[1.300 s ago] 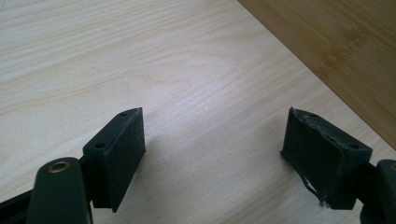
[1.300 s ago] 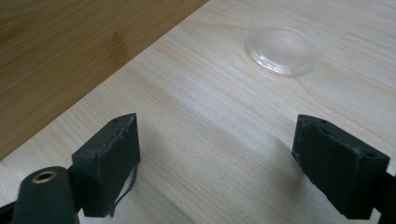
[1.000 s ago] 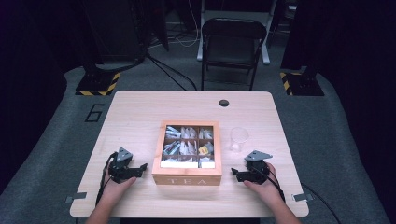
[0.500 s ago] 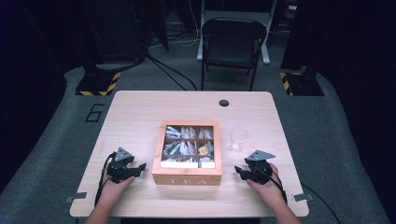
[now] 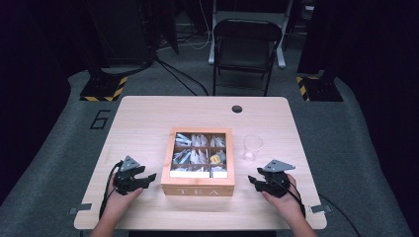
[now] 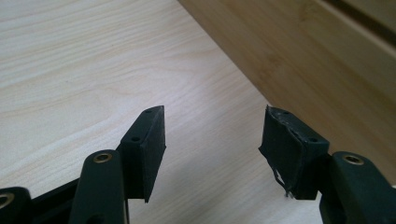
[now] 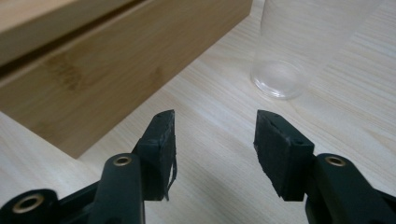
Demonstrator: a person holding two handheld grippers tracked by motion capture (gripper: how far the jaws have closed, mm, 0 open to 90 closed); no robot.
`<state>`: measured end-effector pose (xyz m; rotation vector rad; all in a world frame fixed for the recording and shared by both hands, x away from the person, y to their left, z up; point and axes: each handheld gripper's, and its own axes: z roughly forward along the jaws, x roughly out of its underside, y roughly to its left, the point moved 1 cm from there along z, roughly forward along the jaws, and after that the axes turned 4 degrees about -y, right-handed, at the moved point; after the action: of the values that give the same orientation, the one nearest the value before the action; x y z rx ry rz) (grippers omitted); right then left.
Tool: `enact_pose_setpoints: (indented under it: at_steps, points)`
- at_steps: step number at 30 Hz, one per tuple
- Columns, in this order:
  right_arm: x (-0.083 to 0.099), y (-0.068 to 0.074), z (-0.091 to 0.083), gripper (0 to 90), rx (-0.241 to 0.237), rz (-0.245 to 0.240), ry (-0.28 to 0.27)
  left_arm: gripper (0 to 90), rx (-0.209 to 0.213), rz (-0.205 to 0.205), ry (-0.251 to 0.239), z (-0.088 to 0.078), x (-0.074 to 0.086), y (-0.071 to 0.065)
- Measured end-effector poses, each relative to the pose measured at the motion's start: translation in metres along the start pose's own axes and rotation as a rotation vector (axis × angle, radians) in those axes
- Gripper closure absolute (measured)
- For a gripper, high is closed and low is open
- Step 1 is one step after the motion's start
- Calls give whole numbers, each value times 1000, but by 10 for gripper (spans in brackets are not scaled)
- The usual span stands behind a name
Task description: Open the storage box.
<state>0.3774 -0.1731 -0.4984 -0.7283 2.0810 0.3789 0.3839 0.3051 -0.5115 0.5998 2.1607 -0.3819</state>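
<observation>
**Tea box at mid-table, a gripper on either side**

Square wooden tea box (image 5: 198, 185), light bamboo, standing at the middle of the table (image 5: 148, 118) toward the near edge; "TEA" lettered on the near wall; top showing a grid of compartments, three columns by three rows as far as can be told, filled with pale paper tea bags (image 5: 191, 155) and one yellow-tagged one (image 5: 215, 159); whether a clear lid covers the top cannot be told.

Left gripper (image 5: 148, 177) resting just beside the box's left wall, not touching it; jaws half apart after just closing partway, nothing but bare tabletop between them. Right gripper (image 5: 253, 181) near the box's right wall, a little clear of it; jaws likewise half apart, having just narrowed, nothing between the pads (image 7: 161, 140).

Clear plastic cup (image 5: 252, 147) upright to the right of the box, just beyond the right gripper, seen straight ahead in the right gripper view; small dark round hole (image 5: 237, 108) near the table's far edge; black folding chair (image 5: 244, 47) beyond the table; yellow-black striped floor plates (image 5: 104, 89) at both far corners.

Counted: one box; one cup; two grippers; one chair.
</observation>
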Motion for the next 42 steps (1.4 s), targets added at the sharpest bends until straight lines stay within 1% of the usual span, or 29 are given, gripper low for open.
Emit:
enact_pose_setpoints:
  at_steps: [1,2,4,5,6,7,8,9,11,13,17,18,19,20,21,23,25,26,28,29,30,31,32,33,35,37,39,40,42]
  points:
    - [-1,2,-2,492,-3,13,0,398,2,-3,-2,-2,-1,-2]
    - [-1,2,-2,492,-3,13,0,398,1,4,-4,-3,-1,-3]
    - [-3,5,-5,499,-9,11,-17,401,0,-8,-12,-4,-1,-7]
    - [-3,5,-5,499,-9,11,-17,401,10,-7,-4,-6,-2,-8]
    - [-5,9,-7,501,-15,-1,-19,402,8,5,-3,-7,-2,-9]
    - [-5,9,-7,501,-15,-1,-19,402,6,4,-12,-8,-3,-11]
    - [-6,13,-8,504,-22,-18,-21,403,10,4,-15,-10,-3,-13]
    - [-6,15,-8,504,-24,-24,-20,406,11,7,-19,-10,-3,-14]
    - [-7,17,-9,503,-26,-32,-16,407,13,8,-15,-12,-3,-15]
    - [-7,19,-10,498,-31,-18,-25,407,20,15,-17,-14,-3,-18]
    - [-7,23,-14,492,-36,-22,-29,406,34,16,-23,-17,-4,-20]
    - [-7,25,-16,490,-39,-21,-37,406,36,15,-26,-17,-4,-21]
    - [-7,26,-17,489,-47,-20,-43,406,42,12,-27,-18,-4,-22]
    - [-7,28,-18,487,-56,-14,-47,405,39,15,-39,-19,-4,-23]
    - [-7,30,-19,486,-64,-11,-50,405,48,11,-47,-21,-5,-24]
    - [-7,31,-20,486,-71,-18,-56,404,52,8,-45,-22,-5,-25]
    - [-9,35,-22,485,-81,-27,-61,396,60,9,-55,-25,-5,-26]
    - [-10,36,-22,485,-86,-31,-66,393,75,12,-52,-28,-5,-27]
    - [-10,35,-23,486,-92,-31,-67,392,80,9,-60,-29,-6,-28]
    - [-11,35,-23,486,-96,-25,-70,392,91,10,-60,-31,-6,-28]
    - [-11,34,-23,482,-115,-14,-72,391,94,10,-61,-32,-7,-28]
    - [-11,34,-23,482,-115,-14,-72,391,98,19,-60,-34,-8,-28]
    - [-11,34,-23,479,-133,-8,-70,391,96,25,-60,-35,-8,-28]
    - [-14,34,-24,469,-144,-6,-64,387,97,18,-64,-37,-9,-29]
    - [-14,35,-24,468,-153,0,-67,386,100,24,-65,-40,-11,-29]
    - [-15,38,-26,451,-163,-9,-61,382,104,23,-69,-43,-12,-29]
    - [-17,43,-26,432,-178,-28,-64,375,111,22,-72,-45,-12,-29]
    - [-17,45,-27,431,-174,-30,-59,374,115,20,-66,-46,-11,-30]
    - [-18,46,-26,432,-182,-35,-61,371,114,35,-63,-47,-11,-32]
